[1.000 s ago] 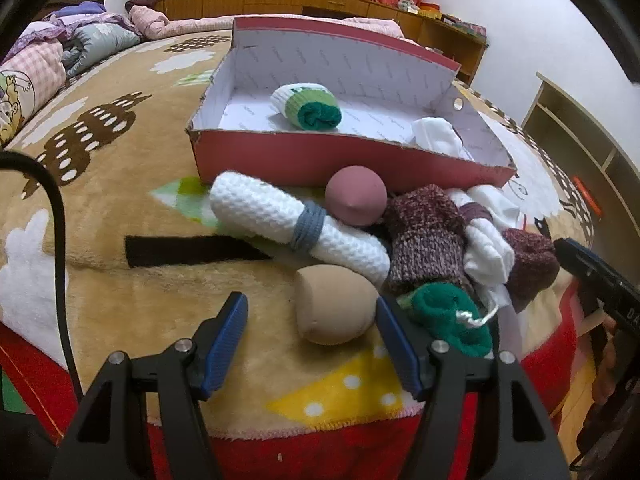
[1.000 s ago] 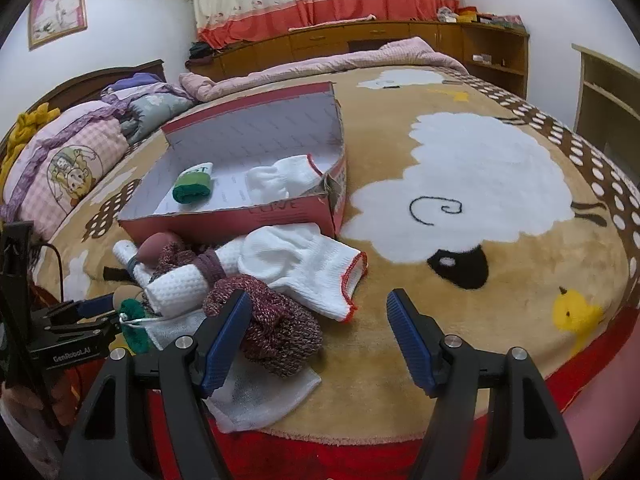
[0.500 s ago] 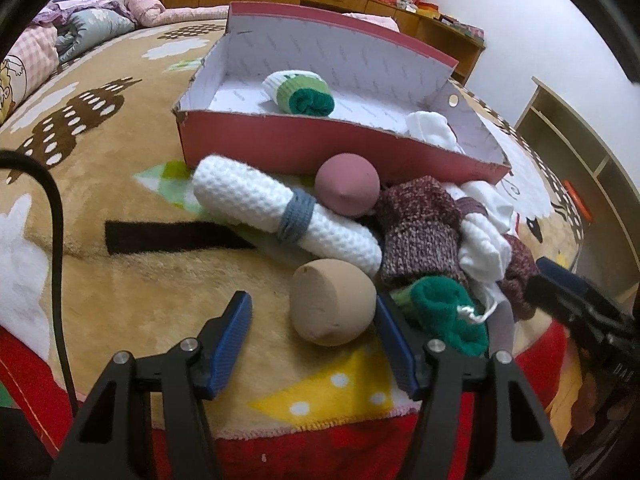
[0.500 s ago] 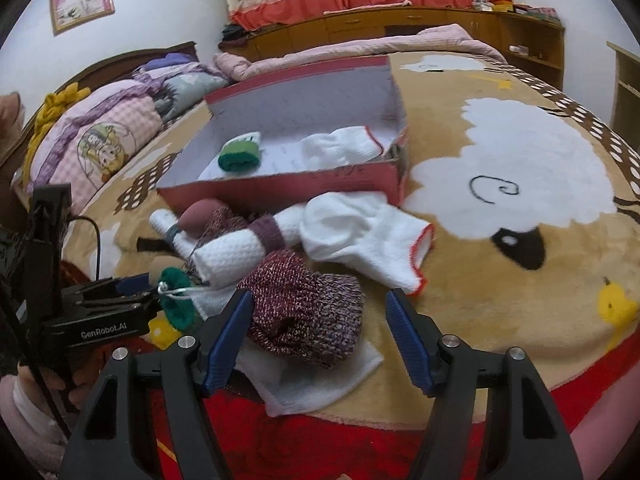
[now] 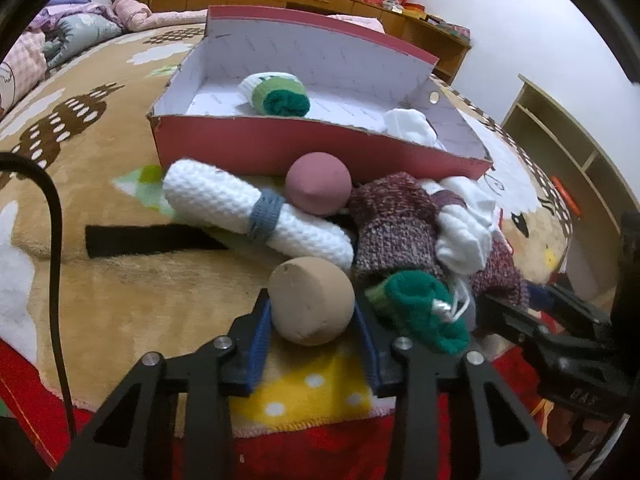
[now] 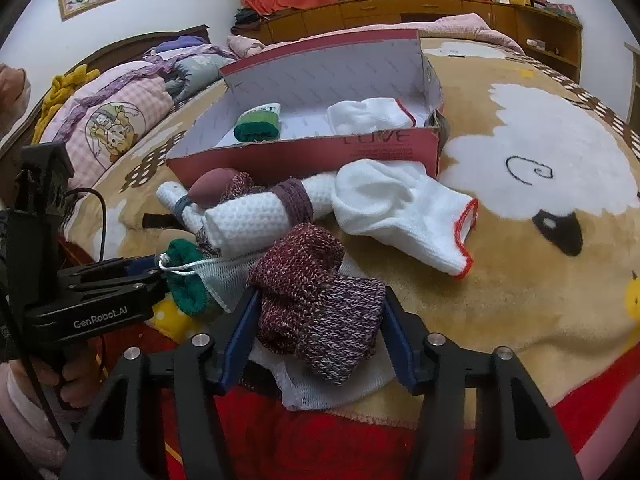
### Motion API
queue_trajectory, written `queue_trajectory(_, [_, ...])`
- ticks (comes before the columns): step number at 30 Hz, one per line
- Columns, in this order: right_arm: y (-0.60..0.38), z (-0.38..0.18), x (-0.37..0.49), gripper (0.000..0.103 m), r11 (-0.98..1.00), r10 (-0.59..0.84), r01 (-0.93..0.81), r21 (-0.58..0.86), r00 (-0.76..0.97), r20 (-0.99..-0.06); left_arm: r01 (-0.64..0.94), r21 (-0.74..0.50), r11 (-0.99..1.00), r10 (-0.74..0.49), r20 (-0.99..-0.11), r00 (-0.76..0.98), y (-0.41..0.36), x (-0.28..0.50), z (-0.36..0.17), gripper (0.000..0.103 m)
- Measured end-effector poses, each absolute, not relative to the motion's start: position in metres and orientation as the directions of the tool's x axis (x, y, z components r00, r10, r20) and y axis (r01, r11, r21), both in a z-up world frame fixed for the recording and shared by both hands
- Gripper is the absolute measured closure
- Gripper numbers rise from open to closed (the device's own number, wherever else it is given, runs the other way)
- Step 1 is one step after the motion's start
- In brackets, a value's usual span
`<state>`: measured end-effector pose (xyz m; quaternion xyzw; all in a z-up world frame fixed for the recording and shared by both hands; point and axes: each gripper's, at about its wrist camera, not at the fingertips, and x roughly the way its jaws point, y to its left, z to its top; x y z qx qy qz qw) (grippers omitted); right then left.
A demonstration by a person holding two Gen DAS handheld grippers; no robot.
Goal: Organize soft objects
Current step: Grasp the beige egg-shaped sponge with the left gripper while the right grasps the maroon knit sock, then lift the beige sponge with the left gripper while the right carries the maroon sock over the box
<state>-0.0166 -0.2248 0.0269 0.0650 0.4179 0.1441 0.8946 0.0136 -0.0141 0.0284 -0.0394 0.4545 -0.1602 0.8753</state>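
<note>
Judging by the bed, we've barely begun: only two socks lie in the red box [image 5: 320, 152]. Our left gripper [image 5: 314, 334] clamps the tan ball [image 5: 312, 306], our right gripper [image 6: 318, 332] the maroon knit [image 6: 320, 304]; the pile beside the box remains.

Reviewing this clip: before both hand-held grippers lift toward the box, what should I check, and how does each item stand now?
1. Left hand-held gripper shut on the tan foam ball: ok, both pads touch it.
2. Right hand-held gripper around the maroon knit item: ok, though firm clamping: cannot tell.
3. White mesh cloth free of the knit item: cannot tell, it lies underneath.
4. Green sock's string free of the left fingers: cannot tell.
5. Red box open with bare floor space: ok.
</note>
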Motion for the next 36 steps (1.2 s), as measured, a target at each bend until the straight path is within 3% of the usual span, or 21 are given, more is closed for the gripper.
queue_trajectory(15, [-0.227, 0.029, -0.021, 0.066, 0.947, 0.321, -0.198, 0.252, 0.601, -0.732, 0.227, -0.202, 0.953, -0.297, -0.779, 0.553, -0.003, 0.001, 0.041, 0.066])
queue_trajectory(36, [-0.227, 0.061, -0.038, 0.067, 0.946, 0.324, -0.219, 0.239, 0.668, -0.67, 0.225, -0.196, 0.954, -0.294, -0.746, 0.598, 0.004, -0.008, 0.071, 0.066])
